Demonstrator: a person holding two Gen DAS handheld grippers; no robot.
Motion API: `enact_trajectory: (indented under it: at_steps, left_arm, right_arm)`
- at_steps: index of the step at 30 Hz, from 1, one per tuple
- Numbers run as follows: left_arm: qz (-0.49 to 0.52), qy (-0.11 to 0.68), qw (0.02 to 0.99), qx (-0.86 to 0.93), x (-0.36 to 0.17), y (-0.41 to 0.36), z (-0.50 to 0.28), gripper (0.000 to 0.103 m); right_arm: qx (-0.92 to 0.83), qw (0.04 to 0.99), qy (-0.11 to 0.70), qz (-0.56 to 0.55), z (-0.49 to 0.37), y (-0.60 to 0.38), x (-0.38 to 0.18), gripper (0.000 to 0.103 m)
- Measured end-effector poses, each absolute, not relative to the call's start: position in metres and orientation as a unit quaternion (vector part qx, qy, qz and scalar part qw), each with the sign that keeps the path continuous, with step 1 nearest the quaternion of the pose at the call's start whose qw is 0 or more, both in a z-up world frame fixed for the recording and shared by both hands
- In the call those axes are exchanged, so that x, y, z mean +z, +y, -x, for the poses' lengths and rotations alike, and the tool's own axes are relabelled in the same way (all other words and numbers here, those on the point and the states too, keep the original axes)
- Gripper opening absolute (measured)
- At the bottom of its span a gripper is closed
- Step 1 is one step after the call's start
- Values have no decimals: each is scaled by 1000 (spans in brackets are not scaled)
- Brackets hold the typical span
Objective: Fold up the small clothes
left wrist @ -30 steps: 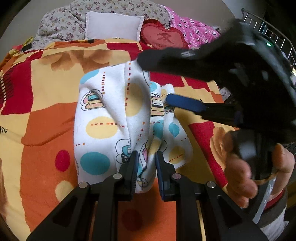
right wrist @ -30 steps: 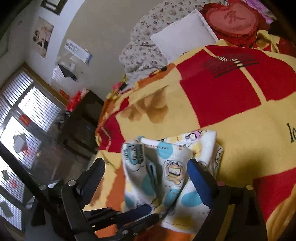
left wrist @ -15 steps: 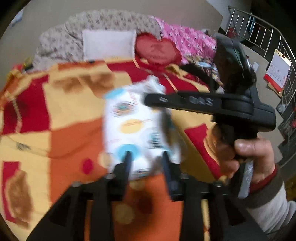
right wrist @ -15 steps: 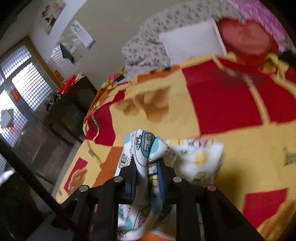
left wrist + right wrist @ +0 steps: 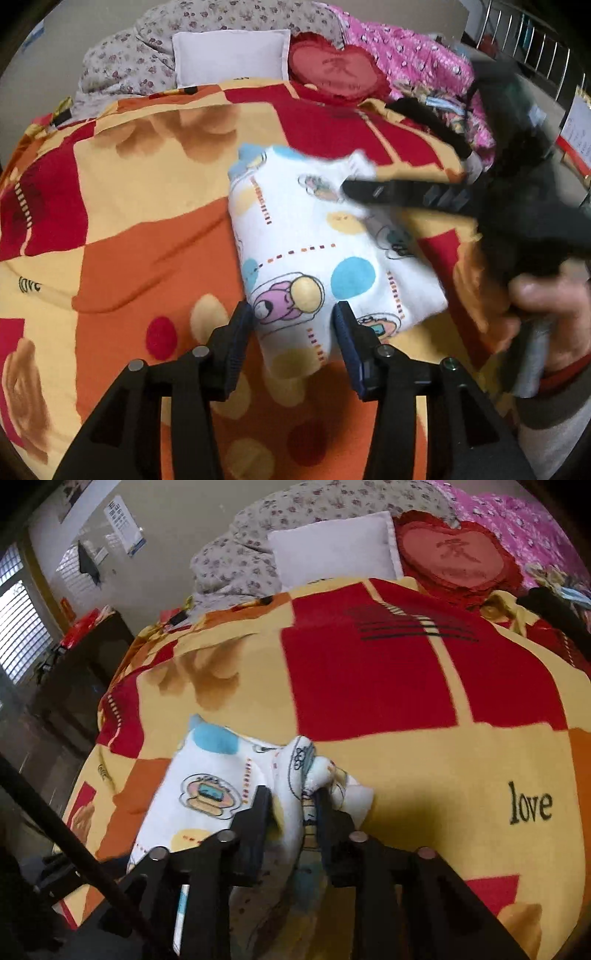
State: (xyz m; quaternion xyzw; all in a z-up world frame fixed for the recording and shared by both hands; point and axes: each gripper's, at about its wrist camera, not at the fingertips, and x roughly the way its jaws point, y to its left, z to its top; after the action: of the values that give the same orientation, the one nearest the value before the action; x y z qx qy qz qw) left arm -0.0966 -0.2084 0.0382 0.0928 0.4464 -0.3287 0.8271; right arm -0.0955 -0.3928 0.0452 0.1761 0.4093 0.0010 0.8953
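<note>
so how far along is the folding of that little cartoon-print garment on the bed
Mostly done: the garment lies as a compact bundle on the blanket. In hand: the right gripper has a bunched far corner between its fingers, jaws just opening; the left gripper has let go, straddling the near edge. Left: releasing that corner and flattening it.

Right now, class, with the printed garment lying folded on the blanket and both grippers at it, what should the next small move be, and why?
Probably draw the right gripper back, clear of the garment. Its jaws have just been opening, but a bunched ridge of cloth stands up between them and needs freeing to settle flat. The left gripper, jaws also just opening, straddles the flat near edge.
</note>
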Motion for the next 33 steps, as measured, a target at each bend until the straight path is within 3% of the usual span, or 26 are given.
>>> enact_trajectory:
  at_steps: [8,15,19,26,33]
  left_arm:
    - [-93,449,825,-332,41,-205,97,46]
    - [-84,454,824,-329,35,-207,93,50]
    - [-79,458,823,-327,39,-202,92,52]
    - [-86,426,854,-286,63,-194,82,63]
    - [-98,427,856,-275,53,-213,75,69]
  right_arm:
    - [55,921,347,-167,126,-372,99,43]
    - [23,891,421,-167,93,-372,38,20]
    - [41,889,405,-209,103,-385,39,20]
    - [40,903,400,-154,147,-367,66,23]
    - [10,900,422,-108,159,-354,48,25]
